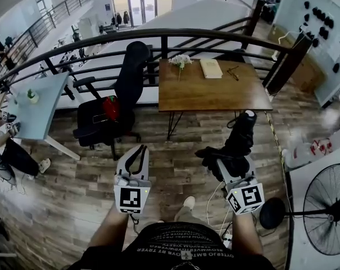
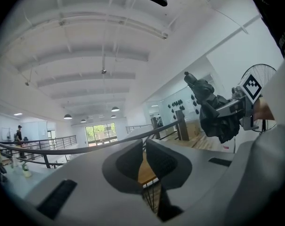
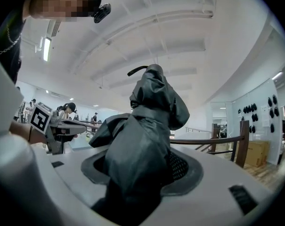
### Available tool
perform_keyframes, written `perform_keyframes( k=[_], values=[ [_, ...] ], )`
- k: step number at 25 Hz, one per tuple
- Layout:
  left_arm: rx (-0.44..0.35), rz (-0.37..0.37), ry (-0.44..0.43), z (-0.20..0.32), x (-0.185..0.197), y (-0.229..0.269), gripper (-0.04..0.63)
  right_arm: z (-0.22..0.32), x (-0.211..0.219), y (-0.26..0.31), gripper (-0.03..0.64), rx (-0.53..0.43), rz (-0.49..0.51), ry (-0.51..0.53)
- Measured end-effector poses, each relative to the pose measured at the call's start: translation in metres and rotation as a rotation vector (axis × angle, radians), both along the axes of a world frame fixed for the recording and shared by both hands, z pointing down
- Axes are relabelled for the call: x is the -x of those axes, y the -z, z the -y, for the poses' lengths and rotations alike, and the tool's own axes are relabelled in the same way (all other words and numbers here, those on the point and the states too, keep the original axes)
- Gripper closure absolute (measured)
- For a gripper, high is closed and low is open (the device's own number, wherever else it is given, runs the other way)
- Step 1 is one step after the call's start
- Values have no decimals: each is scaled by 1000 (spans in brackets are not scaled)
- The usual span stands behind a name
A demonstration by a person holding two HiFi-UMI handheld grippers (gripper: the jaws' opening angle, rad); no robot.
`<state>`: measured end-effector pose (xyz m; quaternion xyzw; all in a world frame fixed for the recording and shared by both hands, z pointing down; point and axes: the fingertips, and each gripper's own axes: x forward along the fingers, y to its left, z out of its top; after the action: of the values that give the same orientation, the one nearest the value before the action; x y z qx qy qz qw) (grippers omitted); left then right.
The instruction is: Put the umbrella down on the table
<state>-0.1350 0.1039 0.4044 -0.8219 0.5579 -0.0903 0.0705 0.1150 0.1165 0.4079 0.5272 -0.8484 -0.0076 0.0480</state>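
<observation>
I am pinching the folded black umbrella (image 1: 240, 138) in my right claw (image 1: 232, 165). The pads are closing on its loose cloth, and its long end is sticking out past the tips toward the wooden tabletop (image 1: 209, 93). The umbrella is hanging over the floor on the near side of that tabletop, not yet above it. My left claw (image 1: 137, 151) is pressing its tips together on nothing, also short of the tabletop.

I am guessing the grip is mostly on slack fabric, so the umbrella could be sagging or sliding out as I am reaching forward. Its far end could be knocking the tabletop's near edge if I am coming in too low. It could also be sweeping into the flowers (image 1: 181, 61) or the book (image 1: 211, 68) lying at the tabletop's far side.
</observation>
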Motion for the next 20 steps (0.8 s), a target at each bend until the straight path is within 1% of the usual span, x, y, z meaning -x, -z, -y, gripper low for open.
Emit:
perform_keyframes(
  k=[6,13,17,20],
  values=[
    [-9,-15,29,36,-16,5,551,35,-13,1,347,8,-10,38],
    [-24,0,58,69,-52,12,551,72,-50,11,347,0,-11,82],
    [-42,2,84,76,-69,17,551,86,-65,14,347,-6,-15,121],
    [-24,-9,106,75,-72,10,551,95,-73,13,347,-7,-2,136]
  ],
)
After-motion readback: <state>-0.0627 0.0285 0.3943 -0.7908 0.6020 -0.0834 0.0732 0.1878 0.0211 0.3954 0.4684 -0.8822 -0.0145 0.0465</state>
